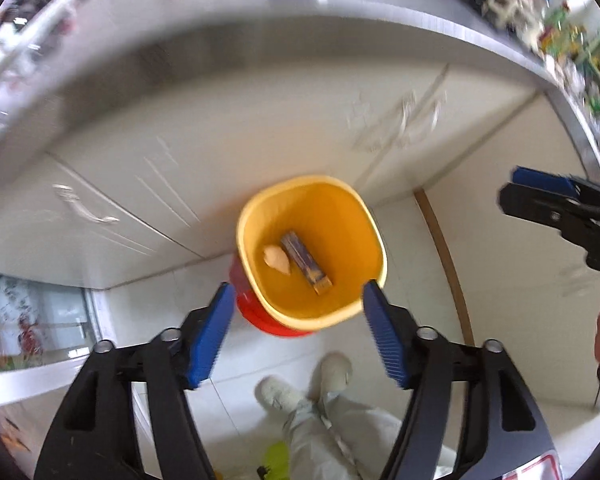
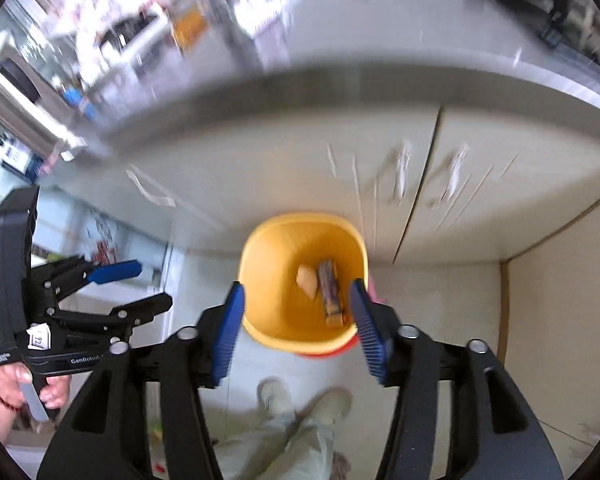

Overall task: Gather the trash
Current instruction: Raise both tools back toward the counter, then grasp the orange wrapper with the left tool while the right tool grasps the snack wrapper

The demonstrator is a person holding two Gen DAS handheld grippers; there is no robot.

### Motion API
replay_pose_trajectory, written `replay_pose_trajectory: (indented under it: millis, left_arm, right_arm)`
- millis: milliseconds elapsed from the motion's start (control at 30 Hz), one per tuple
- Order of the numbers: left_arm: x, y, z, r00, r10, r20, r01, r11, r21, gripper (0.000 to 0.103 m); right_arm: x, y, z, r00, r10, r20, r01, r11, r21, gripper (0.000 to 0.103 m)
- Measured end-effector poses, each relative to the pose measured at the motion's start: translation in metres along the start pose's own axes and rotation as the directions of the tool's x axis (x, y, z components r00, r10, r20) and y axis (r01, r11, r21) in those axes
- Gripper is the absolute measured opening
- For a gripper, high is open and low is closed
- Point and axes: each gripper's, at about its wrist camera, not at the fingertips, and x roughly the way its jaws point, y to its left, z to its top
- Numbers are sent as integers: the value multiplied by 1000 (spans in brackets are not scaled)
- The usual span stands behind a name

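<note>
While both grippers hang over the yellow bin [image 1: 312, 248], the left gripper [image 1: 298, 332] and right gripper [image 2: 296, 324] stand wide and empty. A dark wrapper [image 1: 306, 262] and a pale scrap [image 1: 277, 259], perhaps peel, lie inside. Blurred countertop clutter invites mis-aimed reaches.

Both wrist cameras look steeply down along their claws from well above the floor. Both share the bin [image 1: 312, 248] [image 2: 302, 280] at centre, the cabinets at twelve o'clock, and shoes at six.
</note>
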Motion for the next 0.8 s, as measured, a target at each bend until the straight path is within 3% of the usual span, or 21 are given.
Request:
replay_pose_trajectory:
  millis: [133,200,300,467,567,800]
  left_arm:
    - [-41,4,11,995,43,90,-36,996,-87,90]
    - [-58,8,21,989,62,133,-45,991,-125,91]
    - [-72,11,33,979,99,180,-70,984,-165,96]
    - [-83,17,62,960,162,227,-120,974,-191,98]
    - [-84,26,77,953,192,236,-145,969,-202,98]
    - [-78,65,111,943,238,234,-189,958,-214,98]
  right_arm:
    - [-40,2,12,994,-1,106,-1,1000,20,72]
    - [-53,2,20,989,-10,146,6,1000,28,81]
    - [-68,2,35,979,-20,201,12,999,40,85]
    - [-76,13,54,952,-43,302,27,998,56,86]
    - [-73,20,62,934,-50,354,35,998,49,93]
    - [-41,47,85,900,-58,433,88,995,-49,93]
